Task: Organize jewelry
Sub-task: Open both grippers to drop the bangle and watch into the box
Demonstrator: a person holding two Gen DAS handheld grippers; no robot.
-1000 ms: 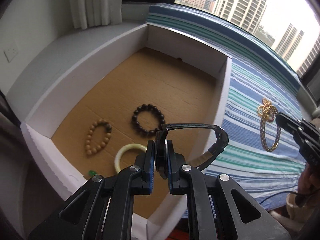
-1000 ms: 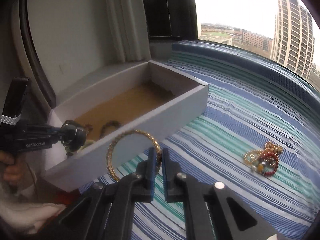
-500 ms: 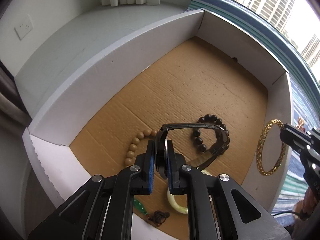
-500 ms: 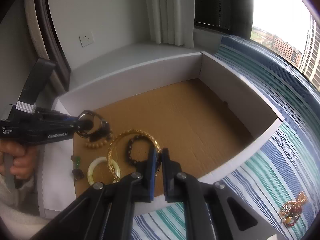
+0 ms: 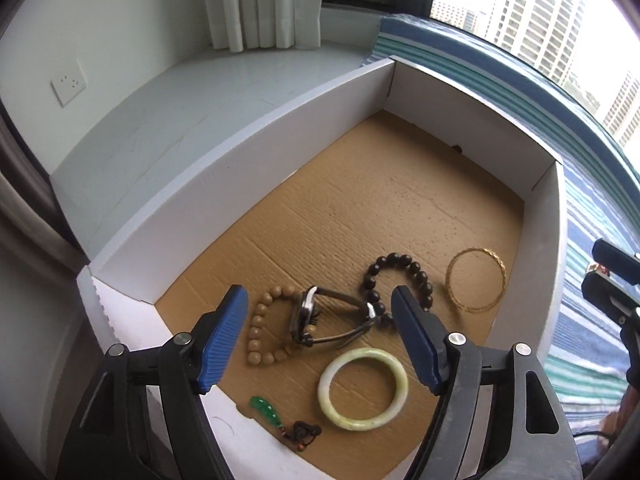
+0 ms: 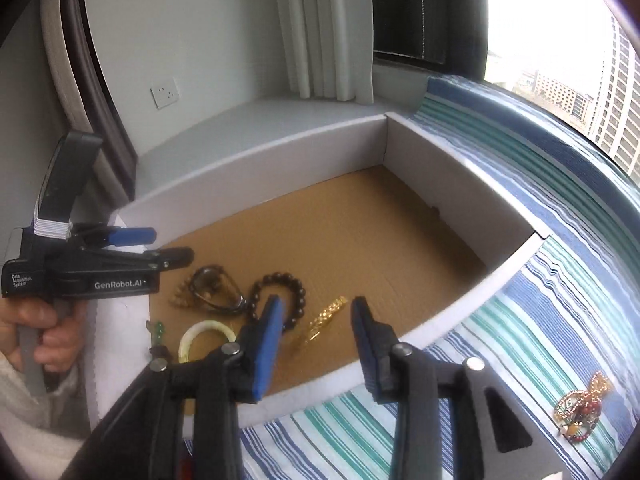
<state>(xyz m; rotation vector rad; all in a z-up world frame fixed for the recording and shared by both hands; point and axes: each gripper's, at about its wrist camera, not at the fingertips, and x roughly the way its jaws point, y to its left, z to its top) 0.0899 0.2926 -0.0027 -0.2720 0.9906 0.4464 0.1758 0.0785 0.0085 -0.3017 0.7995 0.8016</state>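
1. My left gripper (image 5: pixel 318 312) has just been opening; its jaws stand wide and its blue pads (image 5: pixel 222 340) touch nothing. The dark strap bracelet (image 5: pixel 320 316) lies released on the box floor, between and below them.
2. My right gripper (image 6: pixel 316 320) has also just been opening, and nothing is pinched. The gold bangle (image 6: pixel 324 318) sits in the box under the gap. In the left wrist view it lies flat near the right wall (image 5: pixel 476 280).
3. The white box (image 5: pixel 240 160) with its brown cardboard floor sits on a striped cloth (image 6: pixel 540 320).
4. Also in the box: black bead bracelet (image 5: pixel 396 276), touching the strap bracelet; tan bead bracelet (image 5: pixel 260 332), overlapped by it; pale jade bangle (image 5: pixel 362 388), apart; green pendant (image 5: pixel 264 406) on a dark cord by the near edge.
5. A gold-and-red jewelry cluster (image 6: pixel 580 412) lies on the cloth, outside the box.
6. A hand (image 6: pixel 44 332) grips the left gripper's handle.
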